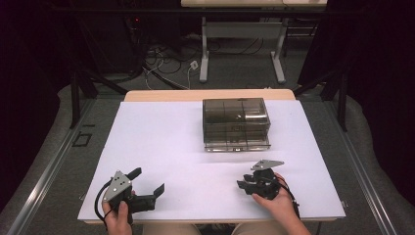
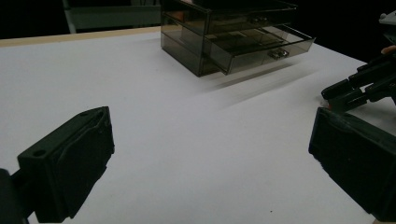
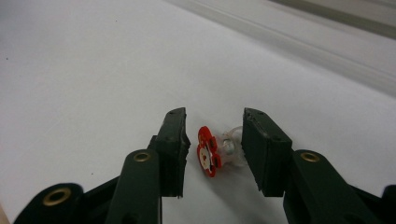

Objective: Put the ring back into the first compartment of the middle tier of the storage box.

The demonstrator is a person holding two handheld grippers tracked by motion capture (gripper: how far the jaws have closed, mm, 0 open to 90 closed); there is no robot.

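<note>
**Small red charm lying between the right jaws, not yet pinched**

From left to right: the left gripper [image 1: 146, 185] is held low at the near-left of the white table [image 1: 161, 147], its jaws spread wide and empty, as its own view confirms; the smoked plastic drawer box [image 1: 236, 124] stands at the far centre, one lower drawer [image 2: 261, 44] pulled partly out; the right gripper [image 1: 248, 182] is lowered to the table top at the near right. In the right gripper view a red flower-shaped charm [image 3: 207, 150] with a clear stub [image 3: 232, 147] behind it is seen lying on the table between the two jaws; the jaws are drawn narrow, yet a slit of table remains visible on either side, so no grip is judged to be made. The charm's short axis, from red face to clear stub, runs roughly across the gap, from jaw to jaw; a straight closing would therefore meet the red face and the stub end. The right hand is much the nearer; the drawer box lies well apart, ahead and to the left.
</note>
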